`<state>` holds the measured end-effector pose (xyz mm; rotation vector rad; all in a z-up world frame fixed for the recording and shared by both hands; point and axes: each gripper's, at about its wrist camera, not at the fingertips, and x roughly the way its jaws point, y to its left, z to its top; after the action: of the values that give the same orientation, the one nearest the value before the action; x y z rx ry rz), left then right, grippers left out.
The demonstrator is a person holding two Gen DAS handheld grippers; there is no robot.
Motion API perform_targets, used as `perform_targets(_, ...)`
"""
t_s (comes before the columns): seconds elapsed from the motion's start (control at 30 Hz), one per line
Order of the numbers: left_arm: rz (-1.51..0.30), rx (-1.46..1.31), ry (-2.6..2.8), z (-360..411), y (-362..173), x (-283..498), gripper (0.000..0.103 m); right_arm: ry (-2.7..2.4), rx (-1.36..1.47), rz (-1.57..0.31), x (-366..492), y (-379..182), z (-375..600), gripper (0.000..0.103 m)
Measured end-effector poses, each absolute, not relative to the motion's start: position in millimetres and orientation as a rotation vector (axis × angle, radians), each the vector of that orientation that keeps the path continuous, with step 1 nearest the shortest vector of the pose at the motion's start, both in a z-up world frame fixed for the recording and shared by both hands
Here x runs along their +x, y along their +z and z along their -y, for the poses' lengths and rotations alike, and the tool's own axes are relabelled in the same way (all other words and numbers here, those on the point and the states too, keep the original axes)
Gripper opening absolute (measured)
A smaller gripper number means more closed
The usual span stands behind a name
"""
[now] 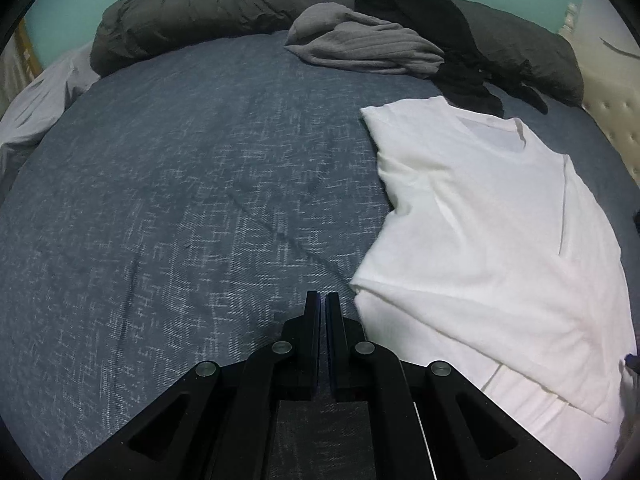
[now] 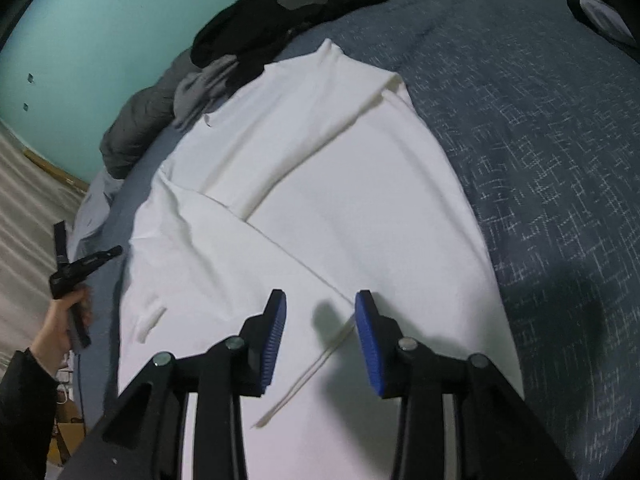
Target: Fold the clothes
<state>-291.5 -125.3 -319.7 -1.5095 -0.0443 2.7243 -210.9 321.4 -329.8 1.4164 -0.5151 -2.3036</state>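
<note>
We found the white shirt beneath the parted, empty right gripper. The left gripper hung closed, shirt beside it. Only the right view showed a hand.

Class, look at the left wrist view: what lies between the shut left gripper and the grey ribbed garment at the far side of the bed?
Only bare blue bedspread separates the left gripper from the grey garment; the white shirt lies off to the right.

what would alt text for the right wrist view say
An open claw hovers over a white shirt spread partly folded on a blue bedspread, nothing between its blue pads. At the left edge a hand holds the other claw, with dark clothes piled beyond.
</note>
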Motion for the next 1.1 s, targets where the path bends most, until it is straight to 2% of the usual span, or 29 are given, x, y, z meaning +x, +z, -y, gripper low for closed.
perform_targets(0.07,0.056,-1.505,2.722,124,-320,-294,0.003,-2.303,1.428,0.487,-212,-332,-318,0.029)
perform_targets(0.1,0.069,-1.502,2.719,123,-320,-295,0.003,-2.3,1.43,0.466,-211,-332,-316,0.016)
perform_targets(0.13,0.083,-1.499,2.718,123,-319,-296,0.003,-2.302,1.432,0.439,-211,-332,-315,0.008)
perform_targets(0.2,0.113,-1.49,2.712,122,-319,-299,0.003,-2.301,1.43,0.435,-210,-330,-315,0.003)
perform_targets(0.6,0.211,-1.508,2.689,118,-326,-312,0.003,-2.372,1.274,0.565,-191,-297,-342,0.002)
perform_targets(0.93,0.327,-1.476,2.662,124,-332,-317,0.003,-2.333,1.271,0.601,-193,-301,-339,0.002)
perform_targets(1.1,0.288,-1.474,2.633,117,-336,-320,0.004,-2.329,1.268,0.609,-192,-301,-339,0.002)
